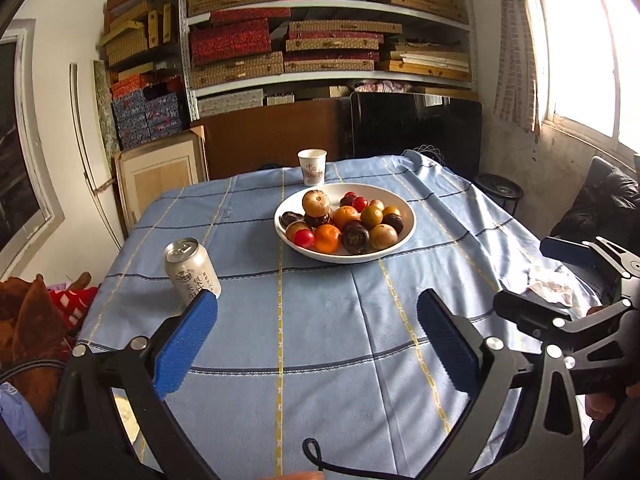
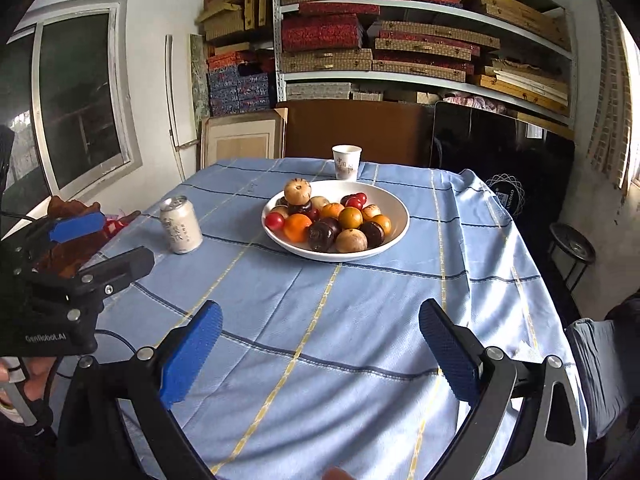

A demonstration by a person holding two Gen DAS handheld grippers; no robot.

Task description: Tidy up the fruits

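One white bowl (image 1: 404,236) sits toward the far middle of the bench (image 1: 320,340), which is covered by a single blue checked cloth (image 2: 360,320), and all the fruit in sight is heaped inside it. I count two bright orange citrus fruits (image 1: 327,238), with a third, yellower one (image 1: 372,215) behind them; about three small red tomatoes (image 1: 304,237), one at the near left rim and two at the back; three or four dark purple-brown round fruits (image 1: 355,238); and roughly four tan round ones (image 1: 383,237), one of which (image 1: 316,203) is perched on top of the pile at the left. Some pieces at the back are half hidden, so the tallies there are loose. Beyond the bowl stands one white paper cup (image 1: 312,167), upright, and on the left side of the bench one silver drink can (image 1: 192,271), also upright and well apart from the bowl. Two tools are in play. The left tool (image 1: 316,340) hovers over the near edge of the bench, tipped downward toward the cloth, its blue pads (image 1: 188,344) spread wide with nothing between them. The right tool (image 2: 320,348) hangs beside it at a similar downward tilt, its pads likewise fully apart and holding nothing. Both are well short of the bowl. A bit of a hand (image 2: 36,372) shows behind the left tool's grip.
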